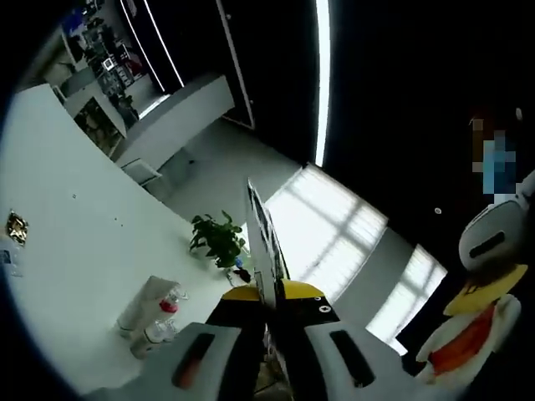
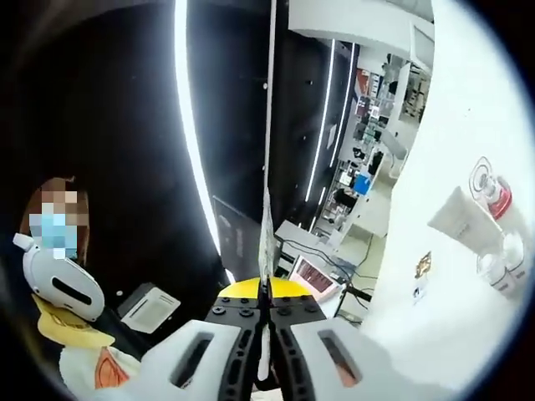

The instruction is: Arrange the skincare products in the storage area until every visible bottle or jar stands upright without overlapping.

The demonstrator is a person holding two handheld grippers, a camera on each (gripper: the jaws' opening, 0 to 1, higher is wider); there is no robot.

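Near the lens, the left gripper (image 1: 269, 313) is clenched on the edge of a thin flat card (image 1: 266, 242), and the right gripper (image 2: 268, 326) pinches a thin sheet (image 2: 267, 225) edge-on in the same way. Both are raised well apart from the white desk (image 1: 67, 242). Farther off on the desk, the skincare products (image 1: 155, 313) lie clustered: a white tube (image 2: 464, 221) and clear bottles (image 2: 506, 255) touching one another. With both grippers occupied and aimed away, a blind approach risks knocking the bottles over or rolling them toward the desk edge.
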